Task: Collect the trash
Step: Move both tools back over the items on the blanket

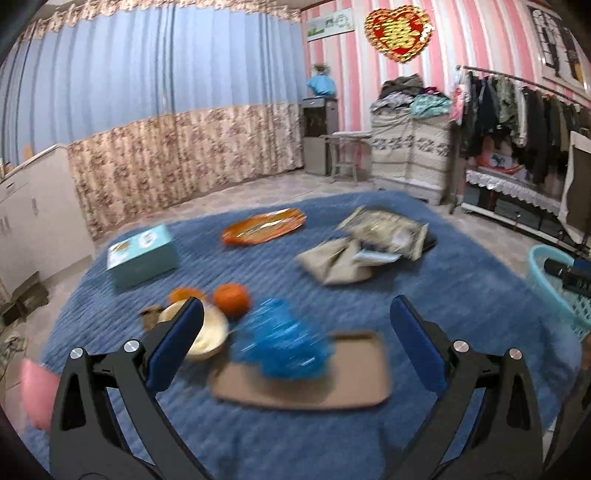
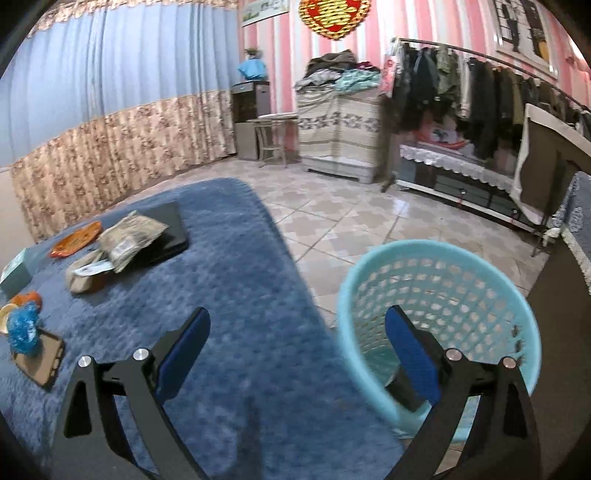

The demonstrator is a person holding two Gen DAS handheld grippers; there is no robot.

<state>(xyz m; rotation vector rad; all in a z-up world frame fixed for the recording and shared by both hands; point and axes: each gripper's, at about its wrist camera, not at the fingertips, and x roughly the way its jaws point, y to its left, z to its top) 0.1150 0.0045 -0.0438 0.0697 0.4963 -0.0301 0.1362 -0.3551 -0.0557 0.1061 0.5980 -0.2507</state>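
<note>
1. Blue curtain point(image 1: 147, 74) with floral lower band, behind bed.
2. Heart ornament point(image 1: 398, 31) on pink striped wall.
3. Clothes rack point(image 2: 461, 81) full of dark garments, at right.
4. Covered cabinet point(image 2: 338, 129) with folded clothes on top.
5. Small stool point(image 2: 273, 138) just beside it.

this is a bedroom in a home. a bed with a blue blanket point(image 1: 424, 295) fills the middle. at twelve o'clock hang blue curtains point(image 1: 147, 74) with a floral band, and at two o'clock a clothes rack point(image 2: 461, 85) full of garments lines the pink striped wall point(image 1: 354, 74). a red heart ornament point(image 1: 398, 33) hangs high on it, over a tiled floor point(image 2: 351, 221).
</note>
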